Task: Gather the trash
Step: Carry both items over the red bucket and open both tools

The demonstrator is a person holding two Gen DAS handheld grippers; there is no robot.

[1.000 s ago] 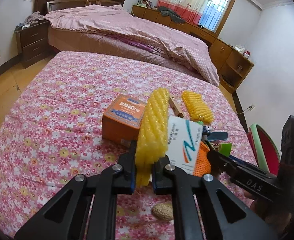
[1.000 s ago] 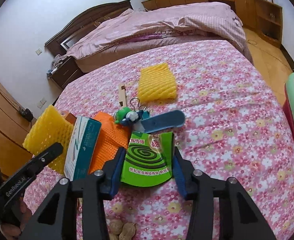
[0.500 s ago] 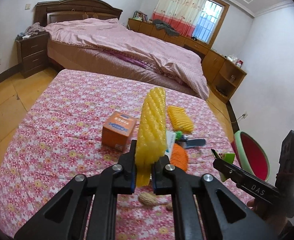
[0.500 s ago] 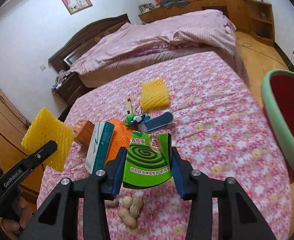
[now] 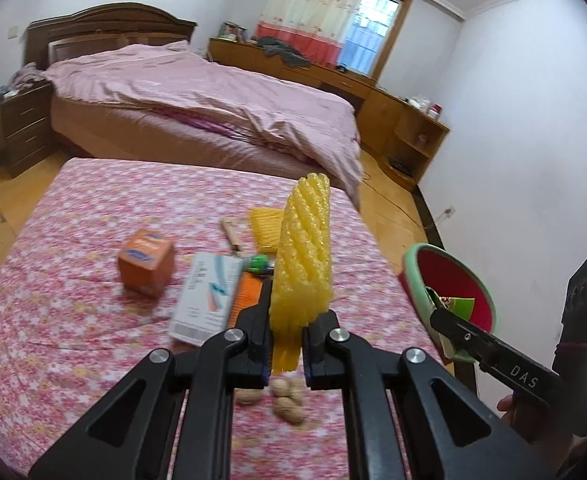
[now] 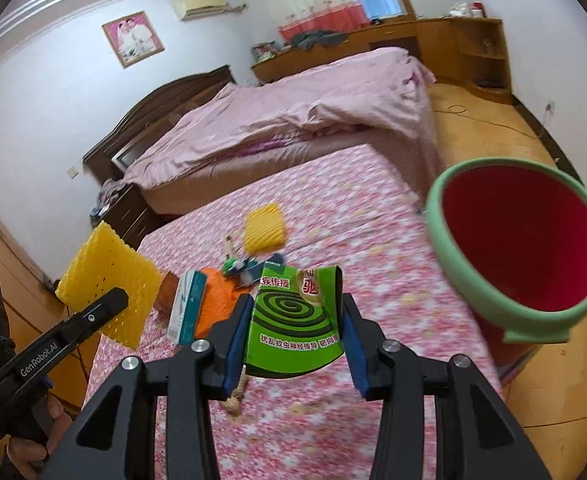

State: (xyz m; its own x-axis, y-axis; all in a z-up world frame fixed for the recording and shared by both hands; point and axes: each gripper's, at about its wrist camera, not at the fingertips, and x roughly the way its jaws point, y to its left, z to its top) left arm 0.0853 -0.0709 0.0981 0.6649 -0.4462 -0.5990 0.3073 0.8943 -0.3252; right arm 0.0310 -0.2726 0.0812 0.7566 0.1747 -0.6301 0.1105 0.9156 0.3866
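Yellow foam netting [image 5: 303,256], the kind that sleeves fruit, stands upright in the left hand-held gripper [image 5: 286,330], whose jaws are clenched tight on its lower end. In the right wrist view the same netting shows broadside as a flat sheet, held off to the left above the floor.

The right hand-held gripper [image 6: 291,334] grasps a torn green mosquito-coil box [image 6: 293,320], jaws partly closed against its two sides. Both pieces of trash are lifted clear of the worktop, likely so they can be carried to the bin.

Just beneath the grippers, peanuts [image 5: 283,394] lie on the worktop [image 5: 73,320], which wears a pink flowered cloth. Farther off sit a white and teal box [image 5: 207,294], an orange mesh piece [image 5: 247,294], an orange box [image 5: 146,266], a small green and blue item too blurred to name, and another yellow foam net [image 6: 264,226] lying flat. These remain to be judged or collected.

To the right, beside the worktop's edge, stands the bin [image 6: 521,250], green-rimmed and red inside. The right wrist view looks straight into its mouth and shows it empty where visible; the left view catches only its rim behind the other gripper.

Farthest away is a bed [image 5: 197,108] with a pink cover.
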